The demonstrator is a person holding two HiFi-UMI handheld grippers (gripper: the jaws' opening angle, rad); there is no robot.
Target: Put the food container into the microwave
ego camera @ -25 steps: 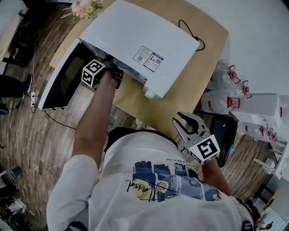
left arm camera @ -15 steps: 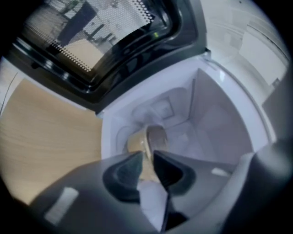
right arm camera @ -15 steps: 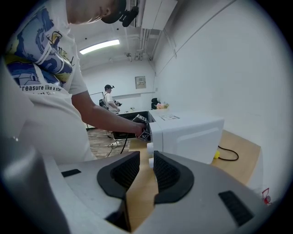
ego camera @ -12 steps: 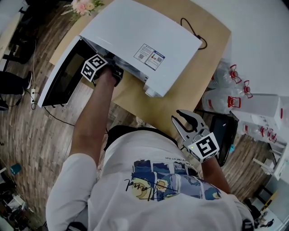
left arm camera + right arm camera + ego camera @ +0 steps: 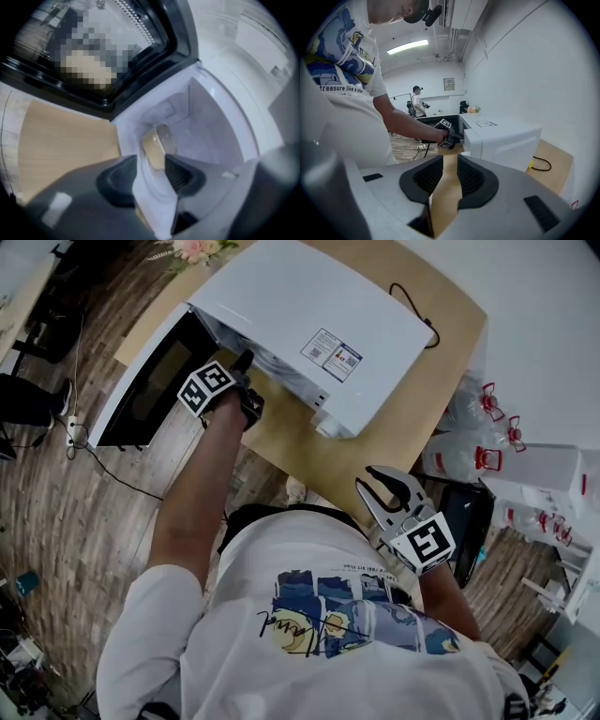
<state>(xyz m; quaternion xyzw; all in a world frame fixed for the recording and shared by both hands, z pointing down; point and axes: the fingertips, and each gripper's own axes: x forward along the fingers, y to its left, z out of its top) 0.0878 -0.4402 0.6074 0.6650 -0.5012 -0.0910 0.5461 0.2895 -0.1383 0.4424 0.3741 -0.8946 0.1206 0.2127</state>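
The white microwave point(image 5: 309, 306) stands on a wooden table point(image 5: 412, 418) with its door point(image 5: 150, 381) swung open to the left. In the left gripper view, the small tan food container point(image 5: 157, 143) rests on the floor of the white cavity point(image 5: 211, 117). My left gripper point(image 5: 150, 161) is at the cavity's mouth point(image 5: 244, 367). Its jaws stand apart, and the container lies just beyond the fingertips. My right gripper point(image 5: 386, 491) is open and empty, held close to my body. In its own view the right gripper point(image 5: 449, 164) points over the table toward the microwave point(image 5: 501, 136).
A black cable point(image 5: 412, 296) lies behind the microwave. Bagged water jugs point(image 5: 483, 423) and a black seat point(image 5: 469, 521) stand on the floor at the right. A power strip point(image 5: 70, 432) lies on the floor left of the door. A person point(image 5: 417, 101) stands far off.
My left gripper has drawn back a little from inside the microwave toward its mouth. The head view has shifted slightly. The right gripper has stayed where it was.
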